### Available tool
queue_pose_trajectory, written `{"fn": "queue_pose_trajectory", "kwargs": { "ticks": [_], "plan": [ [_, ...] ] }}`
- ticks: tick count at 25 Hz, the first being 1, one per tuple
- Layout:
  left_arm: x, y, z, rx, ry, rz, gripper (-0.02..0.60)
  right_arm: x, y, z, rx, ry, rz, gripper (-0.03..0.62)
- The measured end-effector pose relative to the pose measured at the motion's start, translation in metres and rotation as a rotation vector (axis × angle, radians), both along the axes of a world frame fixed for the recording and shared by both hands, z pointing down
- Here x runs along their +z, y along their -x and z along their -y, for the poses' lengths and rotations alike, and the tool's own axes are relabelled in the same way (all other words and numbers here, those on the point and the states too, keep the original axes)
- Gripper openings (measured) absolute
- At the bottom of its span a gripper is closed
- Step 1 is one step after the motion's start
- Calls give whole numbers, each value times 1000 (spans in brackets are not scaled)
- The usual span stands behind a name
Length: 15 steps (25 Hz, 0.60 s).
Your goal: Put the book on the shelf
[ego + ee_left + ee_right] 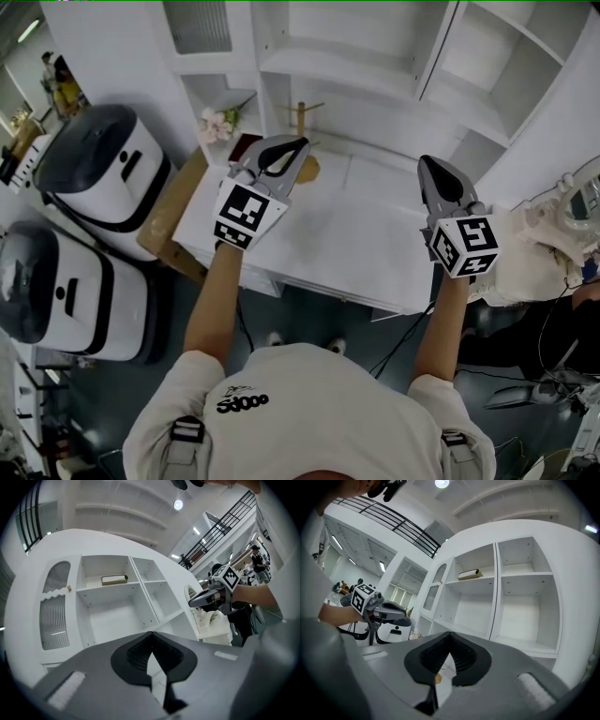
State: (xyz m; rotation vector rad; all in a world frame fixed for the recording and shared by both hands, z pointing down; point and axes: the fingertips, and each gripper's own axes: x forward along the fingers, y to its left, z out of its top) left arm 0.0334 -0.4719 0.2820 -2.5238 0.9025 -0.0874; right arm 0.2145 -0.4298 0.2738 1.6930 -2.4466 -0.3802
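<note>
The book [114, 579] lies flat on the upper shelf [93, 590] of the middle compartment [101, 569], long axis along that shelf's front edge, above and ahead of the left gripper [151, 637] and right gripper [449, 637], whose jaws are pressed together on nothing, neither plainly nearer.

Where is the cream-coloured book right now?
In the left gripper view, the cream-coloured book lies flat on the white cabinet's upper shelf, right of its arched ribbed door.
</note>
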Motion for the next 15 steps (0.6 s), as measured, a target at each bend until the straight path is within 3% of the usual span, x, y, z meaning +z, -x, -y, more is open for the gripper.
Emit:
{"fn": "queue_pose_trajectory", "kwargs": {
  "ticks": [5,15],
  "plan": [
    [11,-3,-14,15,20,-16,17,13,12,-6,-31,25,26,2],
    [25,-10,-22,29,32,3,18,26,34,-12,-65,60,-41,2]
  ]
}}
